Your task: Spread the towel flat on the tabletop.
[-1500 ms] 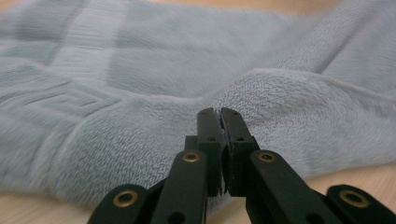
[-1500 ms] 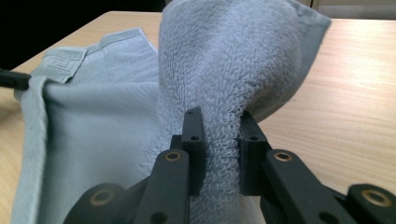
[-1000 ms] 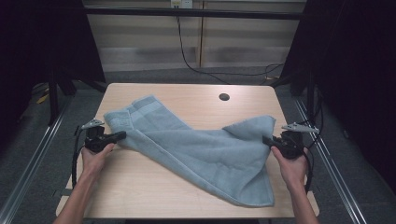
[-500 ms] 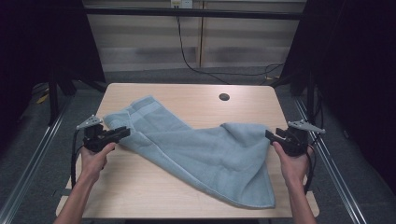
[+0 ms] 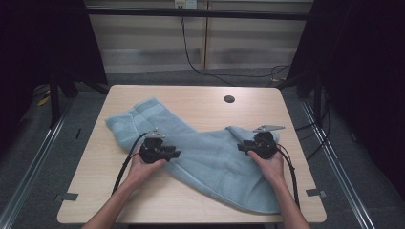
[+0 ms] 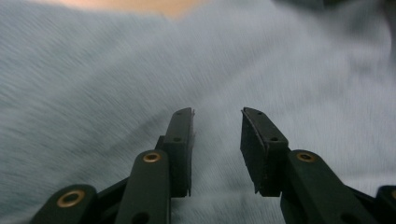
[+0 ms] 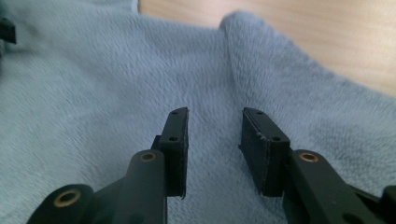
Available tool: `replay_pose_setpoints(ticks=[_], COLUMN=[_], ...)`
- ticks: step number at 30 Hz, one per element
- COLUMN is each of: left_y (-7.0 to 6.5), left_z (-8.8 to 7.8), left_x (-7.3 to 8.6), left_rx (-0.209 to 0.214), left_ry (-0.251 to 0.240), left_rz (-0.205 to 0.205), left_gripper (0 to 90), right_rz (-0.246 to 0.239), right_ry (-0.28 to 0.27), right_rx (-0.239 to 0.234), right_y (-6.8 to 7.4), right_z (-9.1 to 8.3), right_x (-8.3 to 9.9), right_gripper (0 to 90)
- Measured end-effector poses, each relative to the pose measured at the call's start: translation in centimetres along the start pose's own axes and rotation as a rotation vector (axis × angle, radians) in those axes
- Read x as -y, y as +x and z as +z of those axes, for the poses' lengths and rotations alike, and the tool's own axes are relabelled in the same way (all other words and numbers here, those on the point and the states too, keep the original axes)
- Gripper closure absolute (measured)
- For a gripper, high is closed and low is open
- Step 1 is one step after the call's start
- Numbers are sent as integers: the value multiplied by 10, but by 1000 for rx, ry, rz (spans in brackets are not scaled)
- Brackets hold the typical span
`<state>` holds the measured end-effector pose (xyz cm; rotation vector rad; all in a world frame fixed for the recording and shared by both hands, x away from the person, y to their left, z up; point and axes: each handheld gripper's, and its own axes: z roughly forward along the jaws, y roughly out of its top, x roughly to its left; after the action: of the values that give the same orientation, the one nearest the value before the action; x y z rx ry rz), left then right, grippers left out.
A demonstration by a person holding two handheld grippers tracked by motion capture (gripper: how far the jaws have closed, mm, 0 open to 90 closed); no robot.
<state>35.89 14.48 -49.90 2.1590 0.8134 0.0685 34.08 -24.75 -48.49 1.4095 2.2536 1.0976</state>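
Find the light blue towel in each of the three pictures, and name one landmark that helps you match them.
High view: the towel lies crumpled across the middle of the table, running from upper left to lower right.
Left gripper view: towel covers almost the whole picture behind the open jaws.
Right gripper view: towel covers left and centre, with a raised fold at upper right.
Shared landmark: the light wooden tabletop beyond the towel's edge.
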Motion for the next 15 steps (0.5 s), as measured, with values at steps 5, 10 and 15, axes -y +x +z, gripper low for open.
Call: replay_pose_setpoints(ticks=[5,10,15], left_y=[-1,-4,-3], left_z=[-22,-49,-54], left_x=[20,47,51], left_rx=[3,18,-17], left_ry=[30,20,18], left_rz=[1,-11,-13], left_gripper=[685,684,689], right_rz=[-27,-11,-9], right_ry=[63,83,89], right_rx=[72,93,63], right_y=[-2,-7,5], right_z=[-11,-30,-38], right_x=[16,36,52], right_gripper=[592,617,613])
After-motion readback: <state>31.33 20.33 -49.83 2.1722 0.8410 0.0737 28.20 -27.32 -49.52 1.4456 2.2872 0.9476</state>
